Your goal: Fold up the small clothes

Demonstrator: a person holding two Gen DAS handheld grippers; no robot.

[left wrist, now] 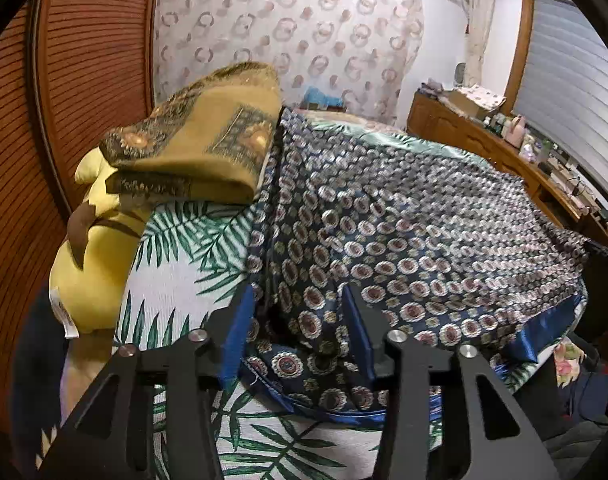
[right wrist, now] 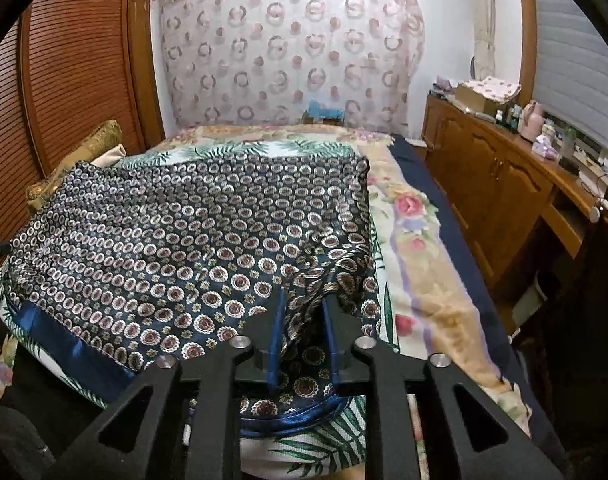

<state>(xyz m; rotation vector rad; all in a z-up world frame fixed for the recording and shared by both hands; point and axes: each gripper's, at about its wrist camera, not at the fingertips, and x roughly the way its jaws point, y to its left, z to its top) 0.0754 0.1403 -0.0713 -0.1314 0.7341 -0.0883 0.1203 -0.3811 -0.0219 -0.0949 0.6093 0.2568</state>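
A dark blue silky garment patterned with round medallions lies spread over the bed, with a shiny blue hem. It also shows in the right wrist view. My left gripper stands at the garment's near left corner, its blue-padded fingers spread apart with bunched cloth between them. My right gripper is at the near right corner, its fingers close together with a fold of the cloth pinched between them.
The bed carries a palm-leaf sheet and a floral blanket. A folded mustard blanket and a yellow plush toy lie by the wooden slatted wall. A wooden cabinet with clutter stands on the right.
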